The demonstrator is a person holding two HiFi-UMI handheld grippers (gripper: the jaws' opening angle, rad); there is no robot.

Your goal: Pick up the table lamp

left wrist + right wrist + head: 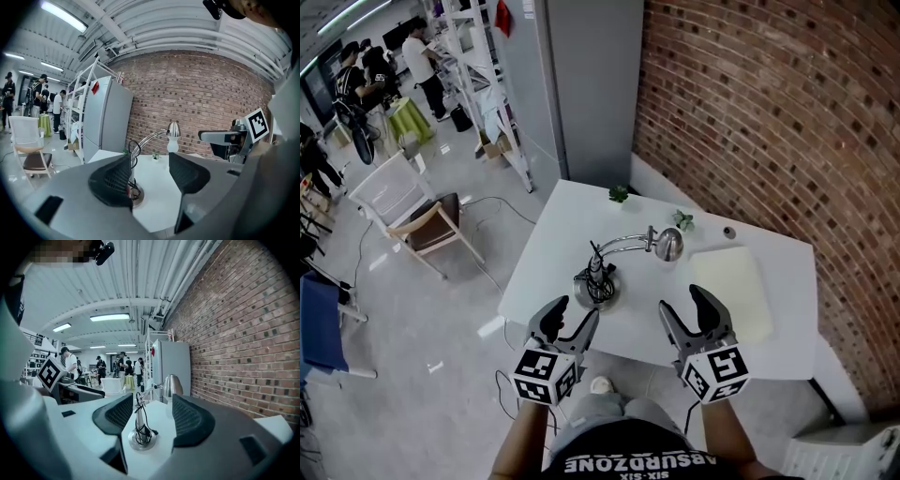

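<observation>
A chrome table lamp (pixel 596 284) stands on the white table (pixel 551 234), with a round base, a black cord wound round its stem and a curved neck ending in a bell shade (pixel 668 246). My left gripper (pixel 574 314) hovers open at the table's near edge, just in front of the base. My right gripper (pixel 684 302) is open too, to the right of the base. In the left gripper view the lamp's neck (pixel 150 137) rises beyond the open jaws (pixel 150 160). The lamp base (pixel 142 439) shows between the right gripper's (pixel 152 401) spread jaws, farther on, untouched.
A cream mat (pixel 731 286) lies right of the lamp. Two small green plants (pixel 619 194) (pixel 682 220) and a small dark round thing (pixel 729 232) sit near the brick wall (pixel 769 112). A grey cabinet (pixel 591 84) stands behind the table, a chair (pixel 431 230) to the left.
</observation>
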